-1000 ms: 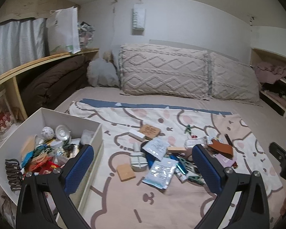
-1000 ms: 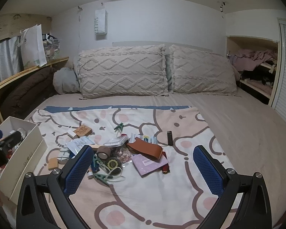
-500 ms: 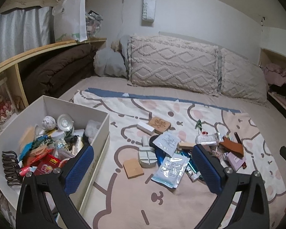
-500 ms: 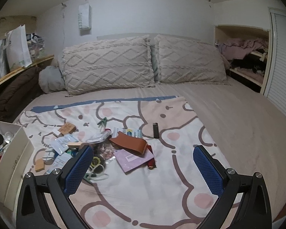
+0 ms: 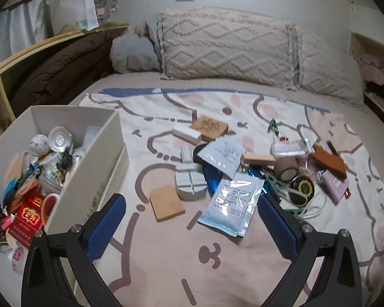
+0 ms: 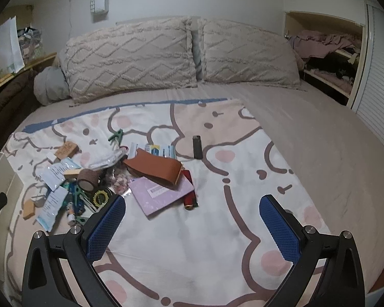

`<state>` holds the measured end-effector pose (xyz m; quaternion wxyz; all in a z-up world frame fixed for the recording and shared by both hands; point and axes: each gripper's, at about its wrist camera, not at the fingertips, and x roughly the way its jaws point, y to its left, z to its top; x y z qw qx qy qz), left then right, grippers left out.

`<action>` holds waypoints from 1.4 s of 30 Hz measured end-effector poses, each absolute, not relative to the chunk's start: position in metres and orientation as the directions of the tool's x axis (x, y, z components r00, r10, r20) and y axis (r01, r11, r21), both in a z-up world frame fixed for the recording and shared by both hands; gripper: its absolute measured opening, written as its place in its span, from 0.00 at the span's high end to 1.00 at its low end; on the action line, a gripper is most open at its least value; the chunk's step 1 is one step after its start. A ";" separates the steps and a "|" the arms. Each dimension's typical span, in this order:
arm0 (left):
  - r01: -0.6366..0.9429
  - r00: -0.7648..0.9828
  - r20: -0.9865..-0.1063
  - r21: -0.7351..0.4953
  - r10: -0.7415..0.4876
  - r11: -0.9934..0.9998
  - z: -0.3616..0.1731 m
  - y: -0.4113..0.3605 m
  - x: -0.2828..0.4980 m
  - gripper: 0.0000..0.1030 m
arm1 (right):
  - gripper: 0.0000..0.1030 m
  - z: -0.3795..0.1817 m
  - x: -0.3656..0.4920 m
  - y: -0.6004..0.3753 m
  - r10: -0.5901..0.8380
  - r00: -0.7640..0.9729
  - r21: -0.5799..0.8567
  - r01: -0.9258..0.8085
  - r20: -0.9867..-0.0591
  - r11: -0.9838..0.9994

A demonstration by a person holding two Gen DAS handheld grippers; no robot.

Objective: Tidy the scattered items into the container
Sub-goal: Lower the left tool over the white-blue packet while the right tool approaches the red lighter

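Already the white box (image 5: 89, 168) brims (red packet (image 5: 28, 217), silver can (image 5: 60, 138)).

The right gripper (image 6: 192, 226) is held wide apart and empty above the blanket (image 6: 217, 243); a purple packet (image 6: 161, 195) is seen just beyond its left finger.

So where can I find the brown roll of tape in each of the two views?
Left wrist view: the brown roll of tape lies right of centre in the pile, just below the clear plastic case.
Right wrist view: the same roll lies at the left, just left of the tan leather piece.
Shared landmark: the black and yellow round tin, just beside the roll in both.
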<state>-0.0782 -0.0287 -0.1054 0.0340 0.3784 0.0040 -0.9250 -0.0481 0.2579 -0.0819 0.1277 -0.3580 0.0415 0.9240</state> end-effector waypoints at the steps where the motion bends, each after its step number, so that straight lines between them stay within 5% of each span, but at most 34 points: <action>1: 0.057 -0.708 -0.704 0.017 -0.053 -0.998 -0.108 -0.028 -0.080 0.00 | 0.00 -0.085 -0.049 0.258 0.206 -0.706 -0.016 -0.265 -0.677 -0.964; 42: -0.050 -0.640 -0.760 -0.102 0.111 -0.993 -0.186 -0.013 -0.119 0.00 | 0.00 -0.199 -0.120 0.294 0.046 -0.520 0.048 -0.166 -0.853 -0.985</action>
